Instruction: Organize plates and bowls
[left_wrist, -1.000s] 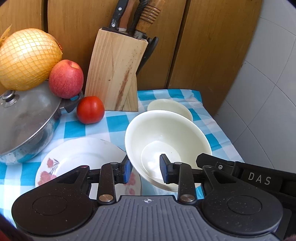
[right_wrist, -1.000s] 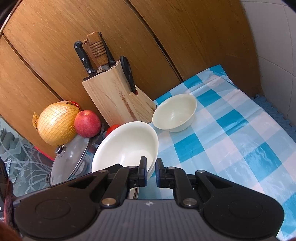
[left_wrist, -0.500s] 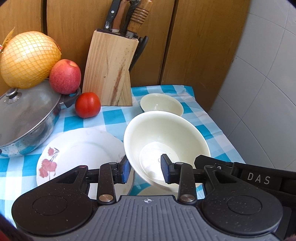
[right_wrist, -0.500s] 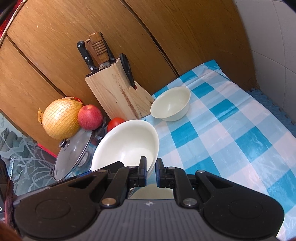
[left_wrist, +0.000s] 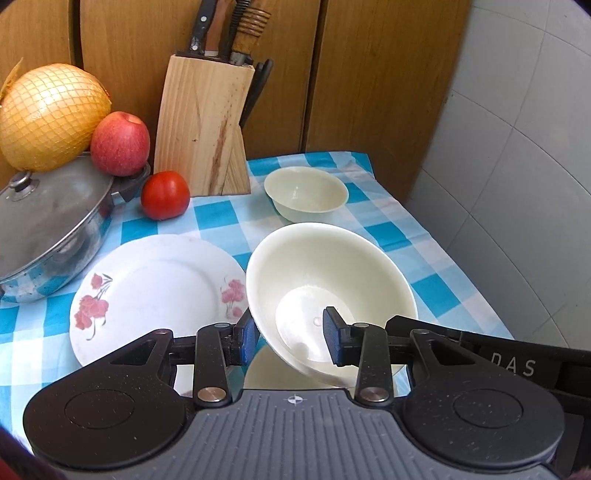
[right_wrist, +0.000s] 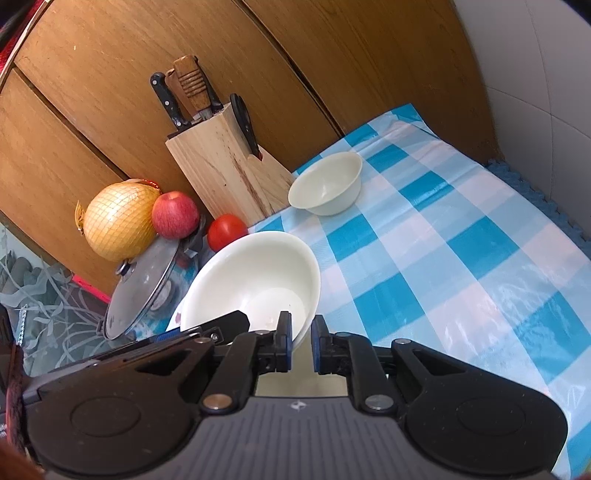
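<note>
Right gripper (right_wrist: 301, 345): clamped on the near rim of the big bowl (right_wrist: 255, 280), which is held tilted.
Left gripper (left_wrist: 290, 341): jaws astride the bowl's left wall, just been opening, pads not pressing.
Plate (left_wrist: 155, 291): flat on the cloth (left_wrist: 424, 236), left of the bowl, unstacked.
Small bowl (left_wrist: 306, 194): farther back, apart, upright.
Progress: early; nothing nested or stacked yet.
</note>
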